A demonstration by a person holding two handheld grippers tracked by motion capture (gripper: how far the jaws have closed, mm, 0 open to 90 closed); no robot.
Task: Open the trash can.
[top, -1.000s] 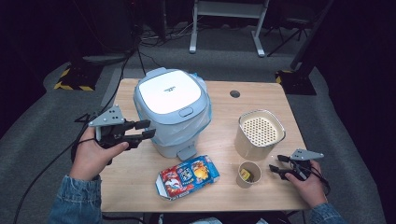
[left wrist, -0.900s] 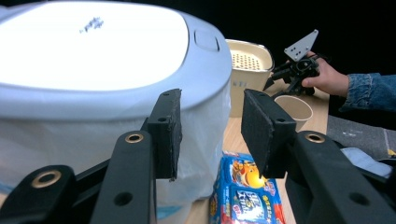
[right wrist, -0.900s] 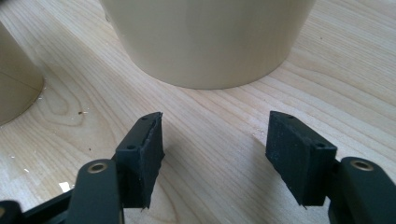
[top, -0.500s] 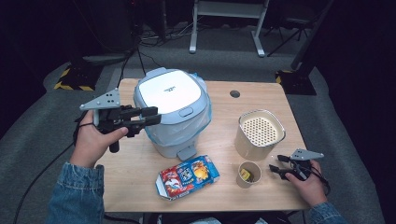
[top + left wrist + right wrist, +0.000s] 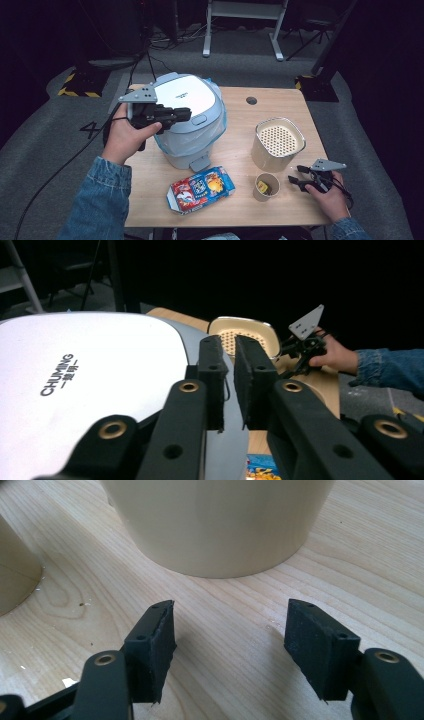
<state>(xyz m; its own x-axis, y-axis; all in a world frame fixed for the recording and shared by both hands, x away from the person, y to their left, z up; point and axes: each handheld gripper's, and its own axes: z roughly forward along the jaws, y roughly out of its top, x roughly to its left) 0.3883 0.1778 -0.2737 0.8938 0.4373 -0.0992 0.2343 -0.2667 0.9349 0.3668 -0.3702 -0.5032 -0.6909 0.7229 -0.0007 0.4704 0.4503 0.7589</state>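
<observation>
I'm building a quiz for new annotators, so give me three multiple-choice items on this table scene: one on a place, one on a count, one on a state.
1. Where is the snack box?
A. in front of the rice cooker
B. on its lid
C. inside the beige container

2. How many paper cups stand on the table?
A. one
B. two
C. three

3. How do the right gripper jaws stand?
A. open, nothing between
B. shut on the cup
C. shut on the box

Key: 1 A, it lies at the near edge below the cooker. 2 A, a single paper cup. 3 A, bare wood shows between them.
</observation>
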